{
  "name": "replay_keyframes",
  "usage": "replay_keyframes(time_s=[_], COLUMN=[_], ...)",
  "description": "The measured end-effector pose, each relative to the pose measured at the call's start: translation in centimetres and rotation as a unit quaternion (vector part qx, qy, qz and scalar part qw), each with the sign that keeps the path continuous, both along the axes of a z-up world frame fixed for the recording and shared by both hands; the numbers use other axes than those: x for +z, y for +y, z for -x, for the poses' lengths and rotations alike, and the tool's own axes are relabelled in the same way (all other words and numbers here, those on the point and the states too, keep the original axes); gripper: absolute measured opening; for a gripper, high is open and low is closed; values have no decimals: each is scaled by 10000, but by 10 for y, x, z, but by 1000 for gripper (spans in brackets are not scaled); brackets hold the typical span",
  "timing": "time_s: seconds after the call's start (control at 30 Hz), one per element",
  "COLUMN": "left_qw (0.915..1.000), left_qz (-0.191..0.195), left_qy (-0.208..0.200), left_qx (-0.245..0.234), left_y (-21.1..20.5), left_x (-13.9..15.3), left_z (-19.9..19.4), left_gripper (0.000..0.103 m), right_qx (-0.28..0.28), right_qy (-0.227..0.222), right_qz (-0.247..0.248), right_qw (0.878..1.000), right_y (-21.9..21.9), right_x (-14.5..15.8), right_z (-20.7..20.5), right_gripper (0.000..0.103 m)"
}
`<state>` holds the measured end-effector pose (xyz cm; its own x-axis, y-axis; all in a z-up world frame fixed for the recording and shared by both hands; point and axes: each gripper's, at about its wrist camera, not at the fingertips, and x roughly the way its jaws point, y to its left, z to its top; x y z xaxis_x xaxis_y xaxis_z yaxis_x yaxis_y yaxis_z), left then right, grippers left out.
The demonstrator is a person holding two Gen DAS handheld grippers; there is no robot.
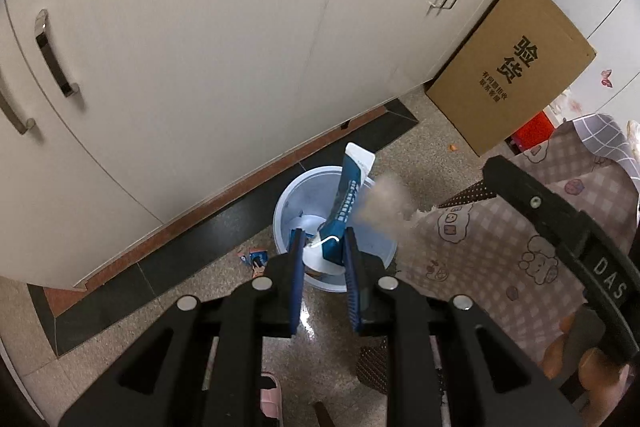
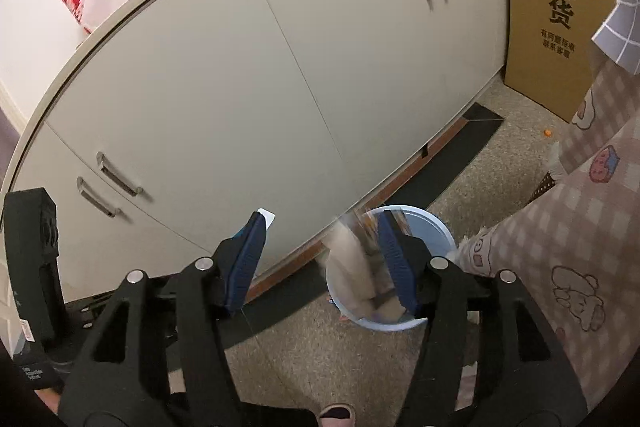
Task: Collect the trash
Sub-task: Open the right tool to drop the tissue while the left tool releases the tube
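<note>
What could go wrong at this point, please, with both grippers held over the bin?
The long blue-and-white wrapper in the left gripper reaches past the pale blue round bin's rim, so it may drape over the rim. The blurred beige scrap under the open right gripper could miss.

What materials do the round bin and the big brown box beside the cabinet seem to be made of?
Round bin: probably plastic, pale blue, with a smooth, slightly glossy wall and a thin moulded rim. Brown box: looks like cardboard, matte brown, with flat faces, sharp folded edges and black printed characters.
</note>
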<state>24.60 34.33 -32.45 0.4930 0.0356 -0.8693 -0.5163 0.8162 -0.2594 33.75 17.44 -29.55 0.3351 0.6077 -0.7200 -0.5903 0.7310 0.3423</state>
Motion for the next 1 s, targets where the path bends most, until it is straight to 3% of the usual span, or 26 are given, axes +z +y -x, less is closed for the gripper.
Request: replay_keyframes(time_s=[0.37, 0.73, 1.0], left_qw=[9999, 9993, 9984], left_qz=[-5, 17, -59], left_qy=[74, 166, 122], left_qx=[-153, -346, -542], left_y=[-12, -25, -34], left_x=[-3, -5, 6], left_z=[-12, -34, -64], left_gripper=[18, 18, 18], right_qx=[-70, -152, -445], right_qy=[-335, -568, -924], right_qz=[508, 285, -174], right_qw=[9981, 9979, 9946], right_y=[-13, -32, -55], right_x=[-6, 12, 37], right_z=[13, 13, 11], right_gripper=[58, 59, 65])
